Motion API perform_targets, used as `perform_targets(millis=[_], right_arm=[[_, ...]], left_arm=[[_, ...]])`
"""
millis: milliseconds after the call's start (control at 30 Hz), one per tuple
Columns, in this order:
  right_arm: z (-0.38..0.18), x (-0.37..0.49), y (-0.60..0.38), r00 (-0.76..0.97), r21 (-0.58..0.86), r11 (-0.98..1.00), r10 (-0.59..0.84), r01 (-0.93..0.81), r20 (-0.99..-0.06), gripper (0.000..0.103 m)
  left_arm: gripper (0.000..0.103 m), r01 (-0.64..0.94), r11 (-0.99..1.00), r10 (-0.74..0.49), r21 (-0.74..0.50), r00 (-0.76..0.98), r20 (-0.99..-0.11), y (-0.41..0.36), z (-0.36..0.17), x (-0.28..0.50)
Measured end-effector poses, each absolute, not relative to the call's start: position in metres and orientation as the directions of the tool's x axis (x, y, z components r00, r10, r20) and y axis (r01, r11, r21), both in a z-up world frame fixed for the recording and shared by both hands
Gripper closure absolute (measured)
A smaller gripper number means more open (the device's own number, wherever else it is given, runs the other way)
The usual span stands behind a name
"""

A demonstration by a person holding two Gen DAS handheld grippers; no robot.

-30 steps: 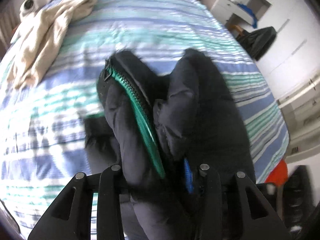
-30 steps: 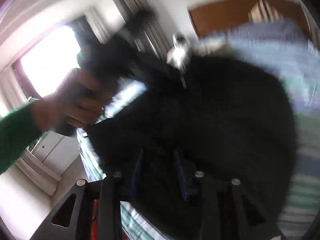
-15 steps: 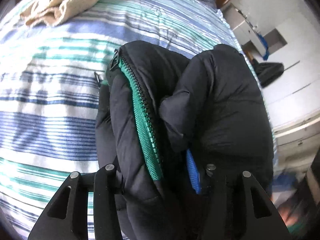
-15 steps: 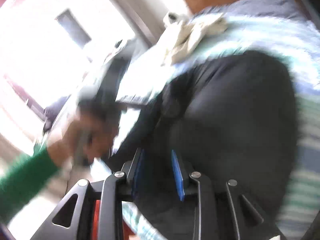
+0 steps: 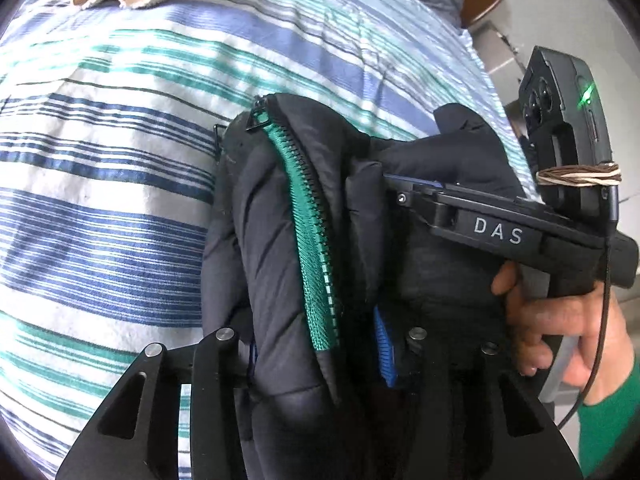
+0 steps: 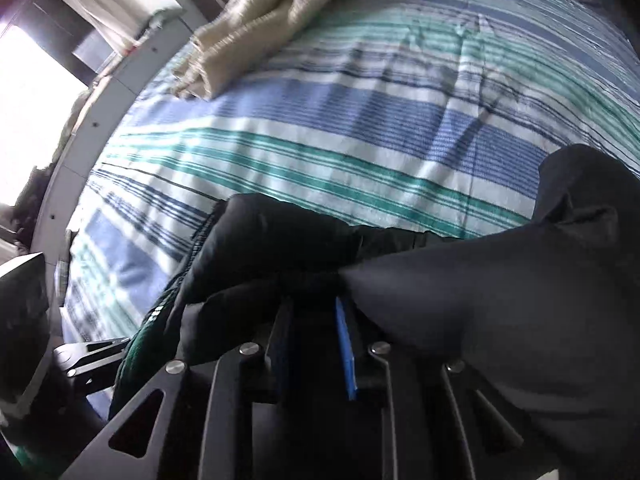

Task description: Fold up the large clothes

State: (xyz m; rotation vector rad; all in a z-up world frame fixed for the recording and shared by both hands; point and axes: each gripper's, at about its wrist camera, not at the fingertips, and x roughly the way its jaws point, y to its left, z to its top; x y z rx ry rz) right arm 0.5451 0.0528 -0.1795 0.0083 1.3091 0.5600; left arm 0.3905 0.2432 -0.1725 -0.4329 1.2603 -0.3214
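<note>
Holding the black jacket [image 5: 280, 240] bunched over the striped bed [image 5: 100, 200] so I can lay it flat for folding. Left gripper [image 5: 320, 344] fingers closing, clamped on the zipper [image 5: 316, 248] edge; right gripper [image 6: 312, 320] fingers closing, pinched on a fold beside it.

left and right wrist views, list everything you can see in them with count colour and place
jacket: one, black, bunched on the bed between both sets of jaws
zip: one, green, running along the jacket's edge
bedcover: one, white with blue and green stripes, under the jacket
cloth: one, cream, crumpled at the bed's far end
left hand-held gripper: black, blue pads, jaws closing on the jacket
right hand-held gripper: black, marked DAS, jaws closing on a jacket fold
right hand: one, green sleeve, on the right handle
</note>
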Motion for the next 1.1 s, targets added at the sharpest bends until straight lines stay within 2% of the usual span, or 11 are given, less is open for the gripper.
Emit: perform_targets(millis=[167, 400, 567, 733, 867, 900, 967, 1000, 1033, 1067, 1100], right_arm=[[-0.145, 0.516, 0.03, 0.185, 0.344, 0.837, 0.453, -0.427, -0.872, 0.081], [-0.068, 0.375, -0.052, 0.307, 0.28, 0.749, 0.54, -0.601, -0.784, 0.081], [-0.102, 0.306, -0.074, 0.407, 0.203, 0.79, 0.495, -0.578, -0.767, 0.081], [-0.165, 0.321, -0.086, 0.402, 0.324, 0.826, 0.519, -0.461, -0.754, 0.085], [-0.157, 0.316, -0.089, 0.411, 0.312, 0.829, 0.514, -0.464, -0.753, 0.085], [-0.153, 0.314, -0.089, 0.415, 0.306, 0.831, 0.509, -0.464, -0.754, 0.085], [-0.138, 0.302, -0.097, 0.424, 0.298, 0.838, 0.499, -0.456, -0.756, 0.075], [-0.131, 0.293, -0.103, 0.433, 0.298, 0.841, 0.499, -0.452, -0.751, 0.067], [-0.121, 0.283, -0.111, 0.446, 0.303, 0.84, 0.505, -0.45, -0.738, 0.048], [-0.111, 0.272, -0.122, 0.469, 0.303, 0.841, 0.51, -0.448, -0.721, 0.031], [-0.105, 0.264, -0.13, 0.49, 0.292, 0.847, 0.503, -0.445, -0.712, 0.027]], left_arm=[[0.058, 0.016, 0.878, -0.462, -0.479, 0.289, -0.838, 0.238, -0.172, 0.386], [0.058, 0.013, 0.87, -0.473, -0.492, 0.297, -0.829, 0.243, -0.174, 0.383], [0.056, 0.017, 0.852, -0.503, -0.523, 0.306, -0.808, 0.244, -0.176, 0.38], [0.053, 0.003, 0.841, -0.512, -0.541, 0.328, -0.794, 0.238, -0.174, 0.375], [0.052, -0.007, 0.858, -0.479, -0.514, 0.351, -0.804, 0.234, -0.169, 0.371], [0.047, -0.006, 0.868, -0.461, -0.497, 0.361, -0.81, 0.232, -0.166, 0.369], [0.039, 0.003, 0.901, -0.401, -0.435, 0.392, -0.828, 0.23, -0.148, 0.359], [0.03, 0.012, 0.911, -0.381, -0.413, 0.411, -0.829, 0.231, -0.136, 0.352], [0.021, 0.029, 0.916, -0.371, -0.401, 0.445, -0.815, 0.234, -0.121, 0.34], [0.017, 0.035, 0.919, -0.361, -0.392, 0.469, -0.806, 0.237, -0.11, 0.332], [0.015, 0.041, 0.922, -0.355, -0.386, 0.489, -0.797, 0.242, -0.102, 0.324]])
